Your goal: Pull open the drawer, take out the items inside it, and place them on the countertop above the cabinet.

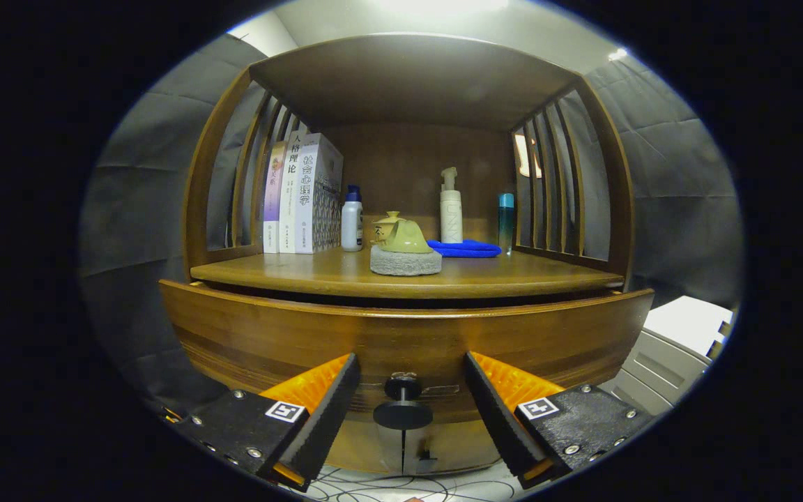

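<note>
Facing the drawer front square-on, the hand-held gripper [403, 411] stands wide open, holding nothing — its two fingers splay to either side of the drawer knob [402, 408]. The knob sits between the fingers, centred in the gap, touching neither; its stem points straight back toward the gripper, so the pull axis runs along the fingers' own line.

Drawer [401, 341] — wood front, curved by the lens, just beyond the knob. A dark gap shows above its top edge, under the counter; whether it is already cracked open I cannot tell. Contents hidden.

Counter [304, 273] lies directly above the knob, inside the slatted cabinet. Up from the knob: a grey stone block with a yellow-green piece on it [406, 249]. Beyond that, a pump bottle [450, 209] and blue cloth [465, 248]. Left of the block, a small white bottle [352, 219] and books [304, 199].

Judgement: next move calls for closing on the knob, then drawing straight back.
</note>
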### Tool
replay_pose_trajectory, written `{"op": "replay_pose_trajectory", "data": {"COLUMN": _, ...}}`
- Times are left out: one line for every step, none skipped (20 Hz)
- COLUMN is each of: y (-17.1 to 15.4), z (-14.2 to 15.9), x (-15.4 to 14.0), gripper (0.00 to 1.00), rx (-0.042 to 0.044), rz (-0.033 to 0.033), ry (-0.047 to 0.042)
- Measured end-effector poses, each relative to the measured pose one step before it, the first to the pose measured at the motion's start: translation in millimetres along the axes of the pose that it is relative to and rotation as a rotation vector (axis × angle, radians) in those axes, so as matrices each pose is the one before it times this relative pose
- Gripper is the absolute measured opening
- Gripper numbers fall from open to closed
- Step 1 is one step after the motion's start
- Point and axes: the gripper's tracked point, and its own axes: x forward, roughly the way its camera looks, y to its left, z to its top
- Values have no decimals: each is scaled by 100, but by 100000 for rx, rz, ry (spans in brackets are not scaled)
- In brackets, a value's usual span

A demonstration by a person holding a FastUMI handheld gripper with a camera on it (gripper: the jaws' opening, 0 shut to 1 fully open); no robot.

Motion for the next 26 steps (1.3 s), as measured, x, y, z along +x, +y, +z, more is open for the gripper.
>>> {"op": "replay_pose_trajectory", "data": {"y": 40, "z": 80, "x": 722, "gripper": 95, "rx": -163, "rz": -77, "ry": -352}}
{"op": "replay_pose_trajectory", "data": {"y": -14, "z": -4, "x": 733, "gripper": 95, "rx": -220, "rz": -30, "ry": 99}}
{"op": "replay_pose_trajectory", "data": {"y": 31, "z": 68, "x": 443, "gripper": 95, "rx": 135, "rz": -4, "ry": -345}}
{"op": "replay_pose_trajectory", "data": {"y": 42, "z": -11, "x": 501, "gripper": 95, "rx": 14, "rz": 79, "ry": -125}}
{"op": "replay_pose_trajectory", "data": {"y": -32, "z": -62, "x": 624, "gripper": 95, "rx": 93, "rz": 19, "ry": -8}}
{"op": "replay_pose_trajectory", "data": {"y": 25, "z": 417, "x": -259, "gripper": 95, "rx": 316, "rz": -125, "ry": -1217}}
{"op": "replay_pose_trajectory", "data": {"y": 107, "z": -572, "x": 118, "gripper": 96, "rx": 225, "rz": 22, "ry": 165}}
{"op": "replay_pose_trajectory", "data": {"y": 175, "z": -239, "x": -137, "gripper": 95, "rx": 603, "rz": 674, "ry": 891}}
{"op": "replay_pose_trajectory", "data": {"y": 191, "z": -342, "x": -41, "gripper": 95, "rx": -217, "rz": 1403, "ry": 3019}}
{"op": "replay_pose_trajectory", "data": {"y": 247, "z": 764, "x": -219, "gripper": 95, "rx": -397, "rz": 2238, "ry": -31}}
{"op": "replay_pose_trajectory", "data": {"y": -210, "z": 1625, "x": -295, "gripper": 96, "rx": -128, "rz": 1514, "ry": -2275}}
{"op": "replay_pose_trajectory", "data": {"y": -469, "z": 2183, "x": -653, "gripper": 96, "rx": -334, "rz": 553, "ry": -3293}}
{"op": "replay_pose_trajectory", "data": {"y": -527, "z": 2415, "x": -917, "gripper": 96, "rx": -8, "rz": -242, "ry": -2797}}
{"op": "replay_pose_trajectory", "data": {"y": -612, "z": 2806, "x": -734, "gripper": 96, "rx": 499, "rz": -85, "ry": -2227}}
{"op": "replay_pose_trajectory", "data": {"y": -285, "z": 2807, "x": -668, "gripper": 96, "rx": 478, "rz": 391, "ry": -2746}}
{"op": "replay_pose_trajectory", "data": {"y": -262, "z": 2770, "x": -957, "gripper": 96, "rx": -150, "rz": 997, "ry": -2295}}
{"op": "replay_pose_trajectory", "data": {"y": -301, "z": 2515, "x": -1045, "gripper": 96, "rx": -462, "rz": 662, "ry": -1932}}
{"op": "replay_pose_trajectory", "data": {"y": -164, "z": 2611, "x": -1219, "gripper": 96, "rx": -810, "rz": 1073, "ry": -2149}}
{"op": "replay_pose_trajectory", "data": {"y": 48, "z": 1996, "x": -1273, "gripper": 96, "rx": -1041, "rz": 1137, "ry": -983}}
{"op": "replay_pose_trajectory", "data": {"y": 3, "z": 1759, "x": -1336, "gripper": 96, "rx": -1594, "rz": 754, "ry": -713}}
{"op": "replay_pose_trajectory", "data": {"y": -209, "z": 1186, "x": -1501, "gripper": 96, "rx": -1884, "rz": 56, "ry": 477}}
{"op": "replay_pose_trajectory", "data": {"y": -223, "z": 844, "x": -1500, "gripper": 96, "rx": -1391, "rz": -601, "ry": 1066}}
{"op": "replay_pose_trajectory", "data": {"y": 63, "z": 743, "x": -1283, "gripper": 96, "rx": -479, "rz": -232, "ry": 175}}
{"op": "replay_pose_trajectory", "data": {"y": 95, "z": 685, "x": -971, "gripper": 96, "rx": 402, "rz": 587, "ry": 217}}
{"op": "replay_pose_trajectory", "data": {"y": 484, "z": 453, "x": -579, "gripper": 96, "rx": 738, "rz": 894, "ry": -311}}
{"op": "replay_pose_trajectory", "data": {"y": 545, "z": 394, "x": -645, "gripper": 96, "rx": 288, "rz": 1747, "ry": 183}}
